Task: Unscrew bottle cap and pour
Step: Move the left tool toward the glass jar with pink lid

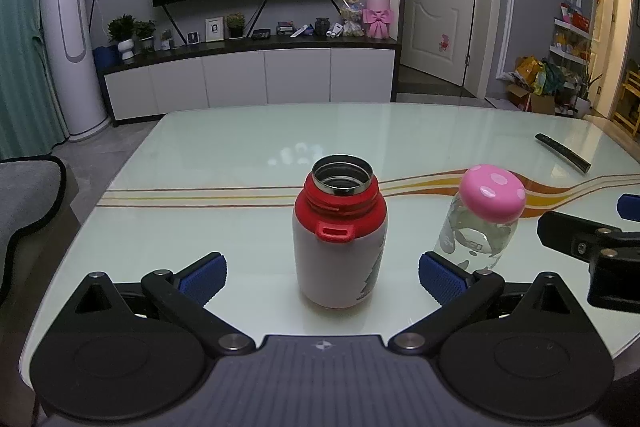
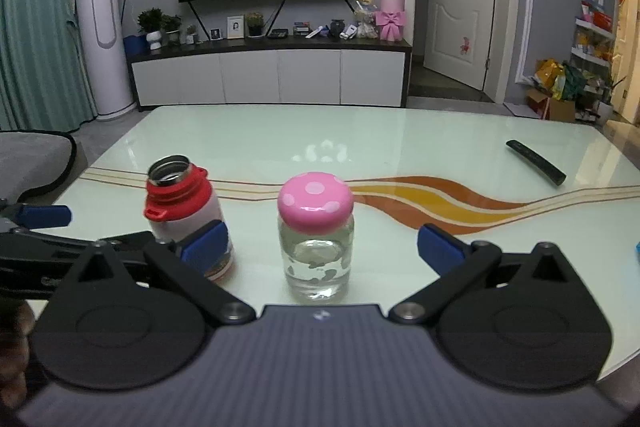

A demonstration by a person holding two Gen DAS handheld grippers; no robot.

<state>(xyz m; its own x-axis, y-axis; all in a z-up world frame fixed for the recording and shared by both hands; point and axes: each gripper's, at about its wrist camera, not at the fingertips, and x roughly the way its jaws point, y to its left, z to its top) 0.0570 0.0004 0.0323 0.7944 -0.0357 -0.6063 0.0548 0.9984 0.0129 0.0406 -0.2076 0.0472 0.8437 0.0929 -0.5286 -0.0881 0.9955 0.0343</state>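
Pink-capped bottle (image 2: 316, 247) stands centred just beyond the wide-open, empty right gripper (image 2: 322, 247); left gripper (image 1: 322, 277), equally spread, faces the flask (image 1: 340, 235).

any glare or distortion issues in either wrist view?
Left wrist: ceiling-light glare on the table behind the flask; fisheye bends the door frames. Right wrist: similar glare behind the bottle; gripper body at the bottom edge looks soft.

Dim, bluish room; ceiling-light glare on the table (image 1: 240, 147); fisheye-bent edges; perhaps slightly soft nearby.
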